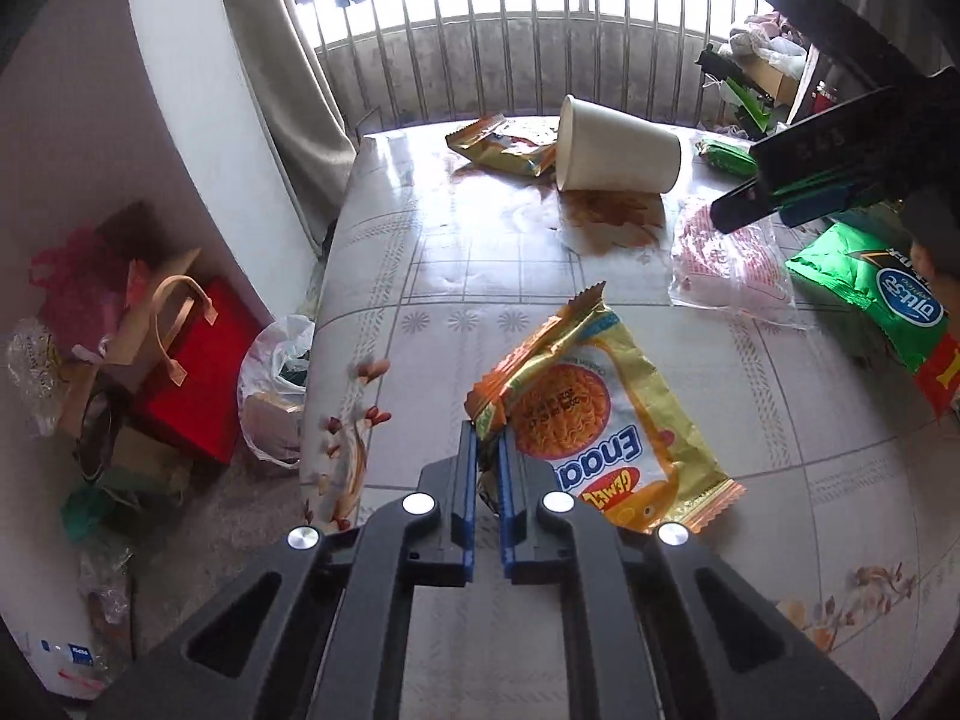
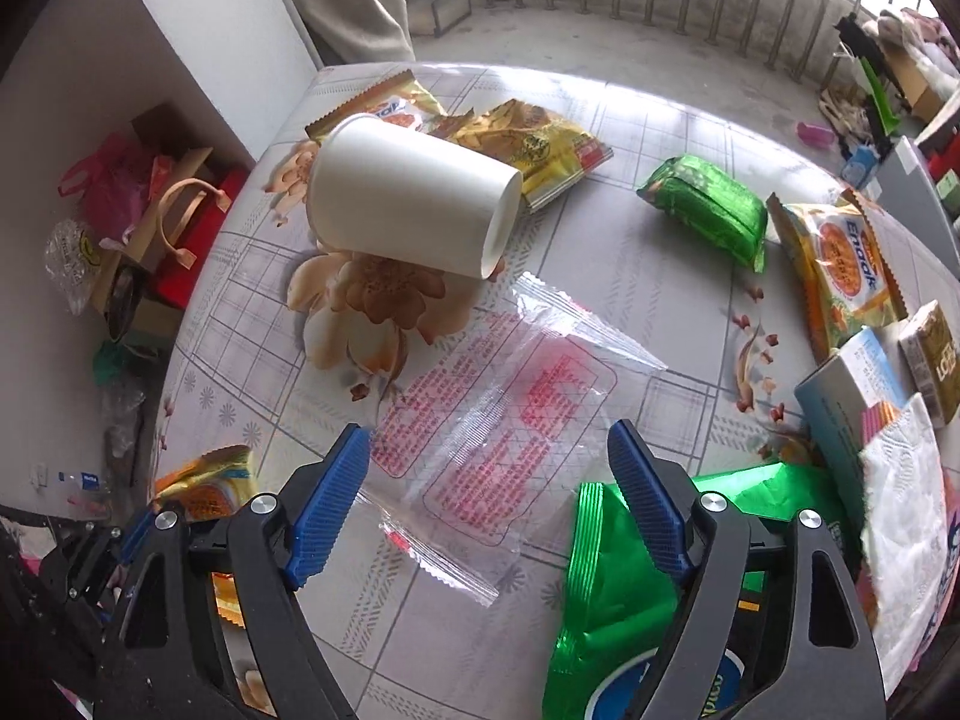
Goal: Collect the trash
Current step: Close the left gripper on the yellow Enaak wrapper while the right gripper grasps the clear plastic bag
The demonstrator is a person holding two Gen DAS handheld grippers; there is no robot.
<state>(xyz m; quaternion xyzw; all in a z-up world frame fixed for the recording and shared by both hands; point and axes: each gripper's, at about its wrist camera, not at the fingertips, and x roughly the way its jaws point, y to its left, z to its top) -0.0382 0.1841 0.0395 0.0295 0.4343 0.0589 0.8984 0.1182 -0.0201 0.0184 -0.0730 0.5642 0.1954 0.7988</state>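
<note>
We see the left gripper [image 1: 487,438] pressed together on the crumpled corner of a yellow and orange foil noodle wrapper [image 1: 591,414], which lies on the glossy flower-printed table cover [image 1: 480,276] near its left edge. The right gripper [image 2: 489,450] stands spread wide over a clear plastic bag with red print [image 2: 510,414], beside a tipped white paper cup [image 2: 408,204] and a shiny green foil snack bag [image 2: 612,588]
</note>
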